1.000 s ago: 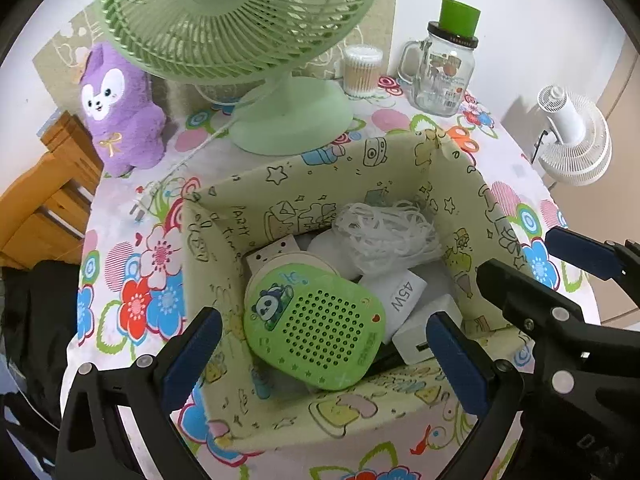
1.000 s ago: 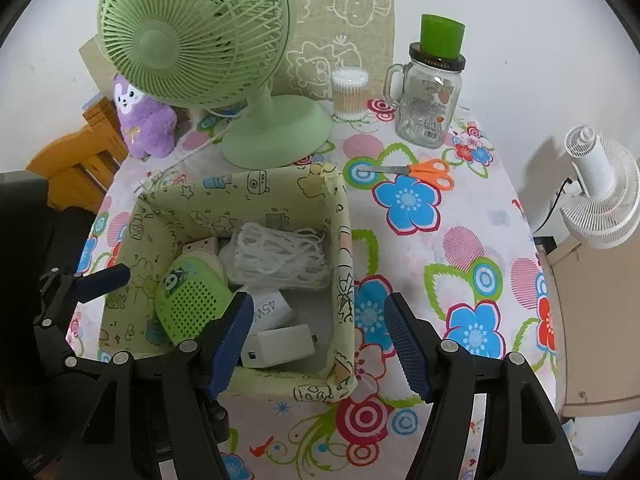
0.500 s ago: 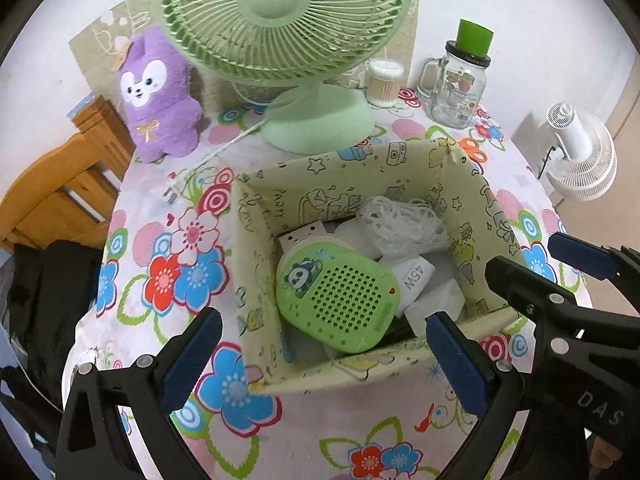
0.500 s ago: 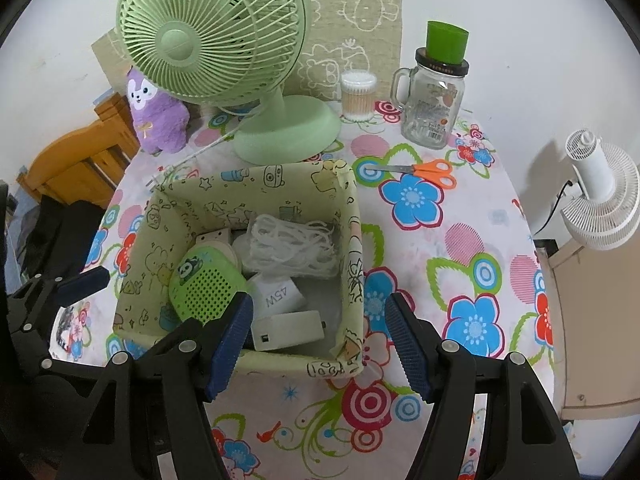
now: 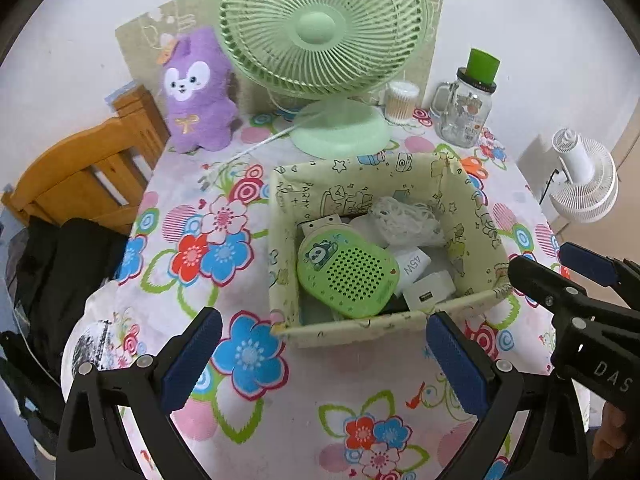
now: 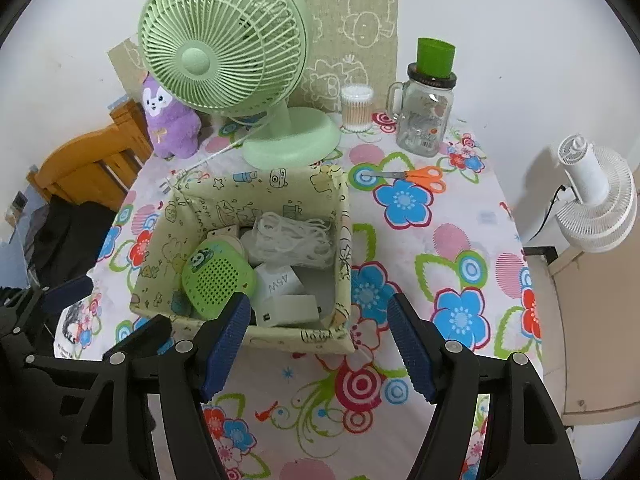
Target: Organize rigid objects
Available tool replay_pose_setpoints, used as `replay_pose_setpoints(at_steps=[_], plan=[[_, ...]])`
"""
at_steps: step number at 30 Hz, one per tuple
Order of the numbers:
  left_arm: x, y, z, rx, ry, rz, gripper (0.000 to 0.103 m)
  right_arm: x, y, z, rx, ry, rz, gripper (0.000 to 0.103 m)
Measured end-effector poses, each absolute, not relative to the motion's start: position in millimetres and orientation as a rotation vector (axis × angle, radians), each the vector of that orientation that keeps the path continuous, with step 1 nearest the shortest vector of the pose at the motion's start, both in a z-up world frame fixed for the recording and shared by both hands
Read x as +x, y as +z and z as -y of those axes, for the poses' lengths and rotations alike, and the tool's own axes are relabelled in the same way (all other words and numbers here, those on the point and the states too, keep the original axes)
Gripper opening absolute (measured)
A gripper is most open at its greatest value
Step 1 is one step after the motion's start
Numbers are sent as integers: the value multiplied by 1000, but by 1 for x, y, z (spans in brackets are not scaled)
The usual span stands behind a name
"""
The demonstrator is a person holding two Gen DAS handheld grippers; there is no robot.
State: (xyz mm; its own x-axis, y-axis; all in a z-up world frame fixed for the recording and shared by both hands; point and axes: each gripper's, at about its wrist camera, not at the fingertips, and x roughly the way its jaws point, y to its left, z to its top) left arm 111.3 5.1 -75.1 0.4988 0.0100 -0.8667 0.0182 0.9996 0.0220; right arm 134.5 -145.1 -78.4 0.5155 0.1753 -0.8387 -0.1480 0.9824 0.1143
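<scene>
Left wrist view – left tongs (image 5: 320,358) wide apart, empty, right tongs (image 6: 318,344) likewise

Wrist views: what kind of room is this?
Likely a home room, perhaps a bedroom or living corner. A table with a floral tablecloth holds a green desk fan, a purple plush toy and a fabric storage box of small gadgets.

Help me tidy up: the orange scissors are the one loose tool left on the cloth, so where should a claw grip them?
Grip the scissors at the narrow neck where the blades meet the orange handles, coming straight down. They lie flat and closed on the tablecloth, blades pointing toward the fabric box, clear of the glass jar.
</scene>
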Motion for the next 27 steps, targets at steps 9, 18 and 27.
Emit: replay_pose_setpoints(at_steps=[9,18,27], plan=[[79,-46,-13,3,30,-1000,103,101,-54,149,3,210,-968,75],[49,-16,-21,-12,28,-944,103,68,-30,149,14,188,-927,82],[22,7,-30,-1,29,-894,103,37,-3,144,41,149,-856,98]])
